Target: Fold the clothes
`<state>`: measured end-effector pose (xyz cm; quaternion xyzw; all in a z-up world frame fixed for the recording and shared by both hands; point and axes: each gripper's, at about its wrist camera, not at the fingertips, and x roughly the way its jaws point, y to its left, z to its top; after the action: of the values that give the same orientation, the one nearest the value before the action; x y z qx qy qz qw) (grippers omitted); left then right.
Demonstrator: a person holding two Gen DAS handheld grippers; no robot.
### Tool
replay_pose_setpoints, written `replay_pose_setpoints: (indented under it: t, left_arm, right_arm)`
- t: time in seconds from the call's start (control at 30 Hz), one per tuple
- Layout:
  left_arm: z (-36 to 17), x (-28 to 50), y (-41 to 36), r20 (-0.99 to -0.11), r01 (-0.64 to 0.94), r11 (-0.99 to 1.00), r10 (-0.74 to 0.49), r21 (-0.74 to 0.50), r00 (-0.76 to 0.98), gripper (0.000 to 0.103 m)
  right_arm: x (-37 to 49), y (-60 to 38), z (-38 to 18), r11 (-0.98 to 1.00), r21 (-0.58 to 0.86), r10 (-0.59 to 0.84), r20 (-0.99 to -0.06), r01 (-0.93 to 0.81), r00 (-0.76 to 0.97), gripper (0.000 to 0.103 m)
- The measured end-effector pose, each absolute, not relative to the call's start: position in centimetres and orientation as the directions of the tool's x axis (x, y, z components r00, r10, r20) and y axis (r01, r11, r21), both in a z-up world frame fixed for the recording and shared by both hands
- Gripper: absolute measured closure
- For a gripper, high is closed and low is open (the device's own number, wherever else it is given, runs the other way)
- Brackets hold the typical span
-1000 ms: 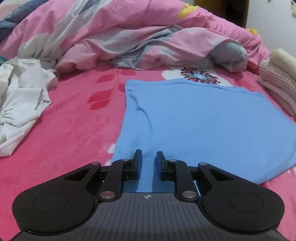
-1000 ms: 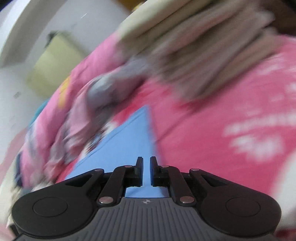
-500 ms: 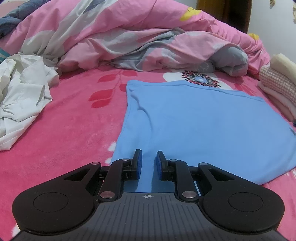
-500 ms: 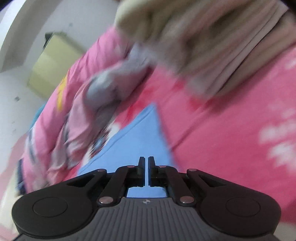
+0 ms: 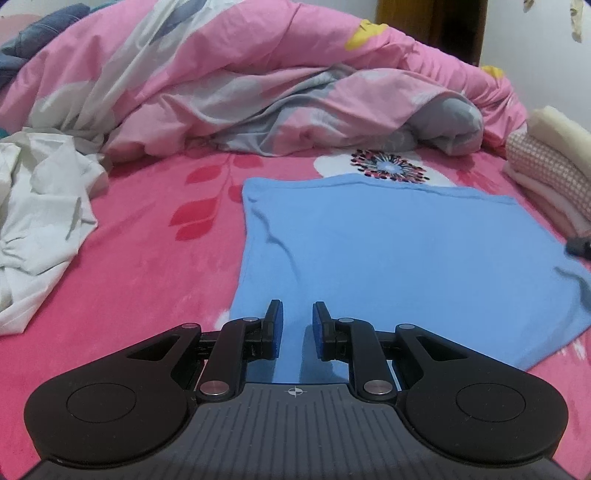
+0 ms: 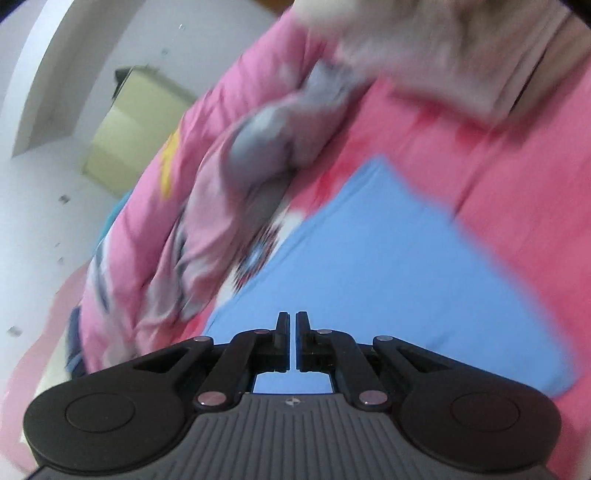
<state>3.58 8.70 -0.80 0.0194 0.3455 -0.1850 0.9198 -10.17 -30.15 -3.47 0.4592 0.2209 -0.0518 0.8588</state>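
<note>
The blue cloth [image 5: 399,254] lies flat on the bed straight ahead of the left hand-held gripper [image 5: 295,325], jaws narrowly parted, empty.

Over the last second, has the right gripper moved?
Yes. In the right wrist view the right gripper has slid further over the blue garment, whose far corner and the folded pile shifted up-right.

Bed [image 5: 155,258] w/ pink floral sheet, rumpled pink-grey duvet [image 5: 258,81] at the back. White wall [image 5: 535,55] behind, dark wood door [image 5: 428,29]. Pale yellow cabinet [image 6: 136,129] by the wall.
</note>
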Motion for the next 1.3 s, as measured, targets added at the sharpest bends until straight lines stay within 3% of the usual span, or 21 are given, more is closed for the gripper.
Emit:
replay_pose_setpoints:
  t: [0.17,0.33,0.4,0.6,0.9,1.13,1.23,1.3]
  left_arm:
    - [-2.3,6.3,10.8,-0.658,0.328,0.932,-0.346,-0.155,0.669,0.09]
    - [-1.4,7.6,15.0,-0.663,0.138,0.98,-0.199,-0.143,0.722,0.091]
    - [-0.7,7.4,15.0,-0.656,0.15,0.979,-0.204,-0.138,0.727,0.092]
    - [-0.3,7.5,10.6,-0.654,0.344,0.92,-0.379,-0.189,0.655,0.091]
    - [-1.2,10.9,13.3,-0.696,0.159,0.981,-0.192,-0.113,0.691,0.091]
    - [0.2,9.8,9.0,-0.671,0.356,0.928,-0.336,-0.114,0.661,0.09]
    - [-1.9,12.0,8.5,-0.705,0.298,0.952,-0.261,-0.073,0.659,0.086]
    - [-2.3,13.4,10.0,-0.691,0.23,0.965,-0.251,-0.125,0.678,0.087]
  right_arm:
    - [-11.2,-31.2,-5.8,0.508,0.791,0.098,-0.448,0.342,0.889,0.102]
    - [-12.1,-33.0,-6.7,0.454,0.815,0.047,-0.425,0.359,0.904,0.102]
    - [-12.4,-33.0,-6.7,0.458,0.813,0.047,-0.425,0.359,0.904,0.102]
    - [-12.0,-32.8,-6.6,0.453,0.819,0.051,-0.419,0.353,0.907,0.102]
    - [-12.1,-33.0,-6.7,0.437,0.833,0.07,-0.406,0.338,0.911,0.102]
    - [-12.0,-33.0,-6.7,0.435,0.835,0.073,-0.406,0.337,0.911,0.102]
    - [-12.0,-33.0,-6.7,0.436,0.835,0.074,-0.406,0.337,0.911,0.102]
    - [-11.9,-33.0,-6.8,0.435,0.835,0.075,-0.405,0.336,0.911,0.102]
